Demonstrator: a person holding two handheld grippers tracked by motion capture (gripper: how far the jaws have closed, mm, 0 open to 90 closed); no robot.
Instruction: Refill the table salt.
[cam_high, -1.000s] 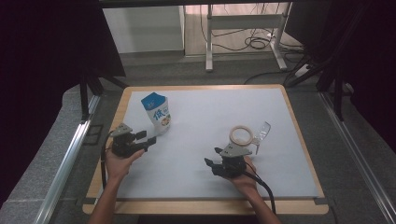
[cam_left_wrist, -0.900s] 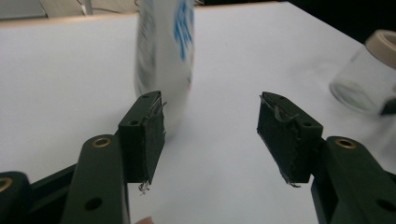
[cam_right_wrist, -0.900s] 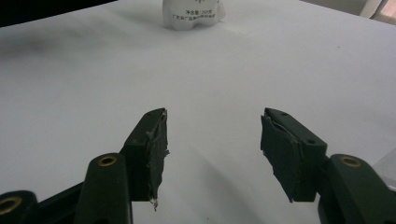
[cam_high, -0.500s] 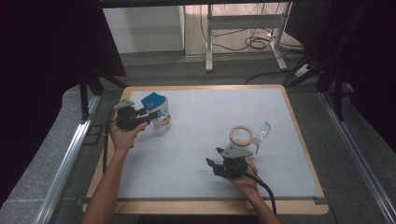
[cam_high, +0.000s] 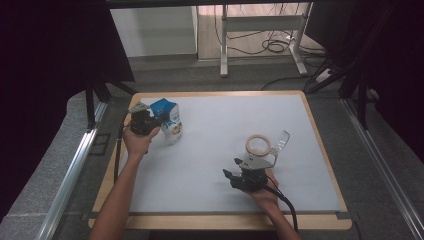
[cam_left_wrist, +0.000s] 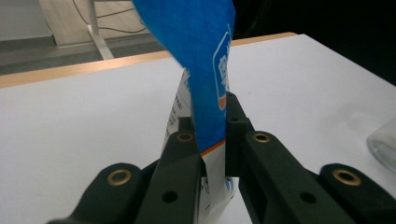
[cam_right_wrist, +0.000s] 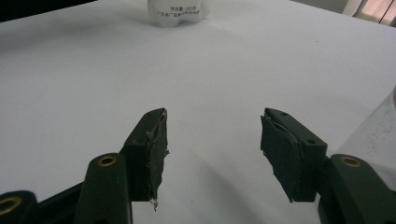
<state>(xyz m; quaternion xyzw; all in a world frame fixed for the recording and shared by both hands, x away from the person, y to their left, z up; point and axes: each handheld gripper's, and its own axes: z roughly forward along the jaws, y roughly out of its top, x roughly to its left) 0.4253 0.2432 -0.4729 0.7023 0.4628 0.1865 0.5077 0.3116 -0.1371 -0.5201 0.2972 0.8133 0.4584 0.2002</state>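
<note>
So the grab looks done: left gripper (cam_left_wrist: 208, 140) has just been closing and now pinches the blue top fold of the milk carton (cam_high: 169, 121) at the table's (cam_high: 210, 150) far-left corner, lifting/moving is still to come. Carton's glossy printed card w/ gabled top; right gripper (cam_right_wrist: 212, 144) idles, jaws apart, nothing between, beside a clear plastic cup (cam_high: 260, 145).

- In the left gripper view the top of the blue-and-white carton (cam_left_wrist: 205, 70) is cut off by the upper edge, and its print is blurred.
- A clear container (cam_right_wrist: 373, 135) is cropped by the right edge in the right gripper view.
</note>
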